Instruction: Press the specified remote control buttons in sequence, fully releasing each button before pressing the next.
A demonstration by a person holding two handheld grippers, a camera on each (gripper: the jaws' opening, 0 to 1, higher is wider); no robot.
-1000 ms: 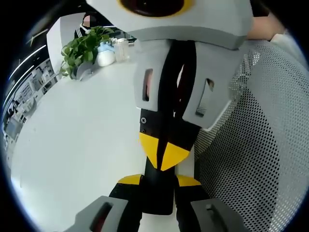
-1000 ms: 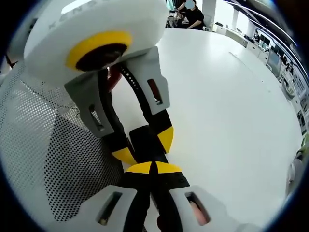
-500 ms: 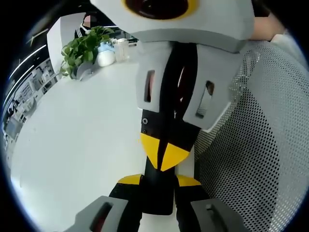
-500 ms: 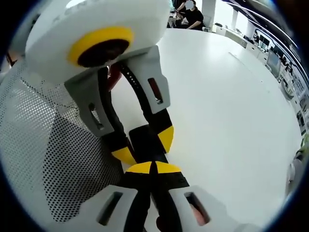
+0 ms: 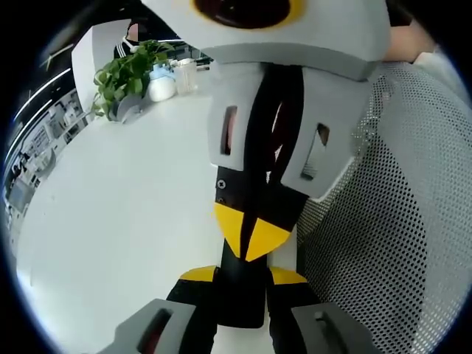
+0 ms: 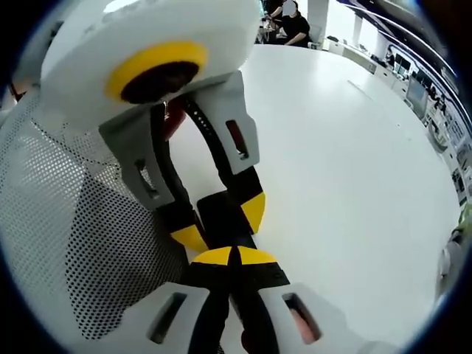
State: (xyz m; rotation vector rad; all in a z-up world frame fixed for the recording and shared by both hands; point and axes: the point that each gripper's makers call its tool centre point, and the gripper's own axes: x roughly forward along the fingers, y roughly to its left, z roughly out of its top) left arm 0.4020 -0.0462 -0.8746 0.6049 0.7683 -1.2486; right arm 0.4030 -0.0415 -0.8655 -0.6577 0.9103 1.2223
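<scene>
A black remote control [image 5: 240,302] is clamped between the yellow-tipped jaws of my left gripper [image 5: 243,276], held above the white table [image 5: 118,221]. My right gripper [image 5: 249,232] comes in from the top of the left gripper view, its yellow tips closed together and resting on the remote's upper face. In the right gripper view, my right gripper [image 6: 236,256] is shut with its tips meeting at the remote [image 6: 221,210]. There the left gripper [image 6: 221,221] holds the remote from both sides. The buttons are hidden under the tips.
A white mesh chair back [image 5: 383,221] stands close beside the grippers, also seen as mesh [image 6: 66,243] in the right gripper view. A potted plant [image 5: 129,74] and small bottles [image 5: 166,77] sit at the table's far end. A person [image 6: 295,22] sits far off.
</scene>
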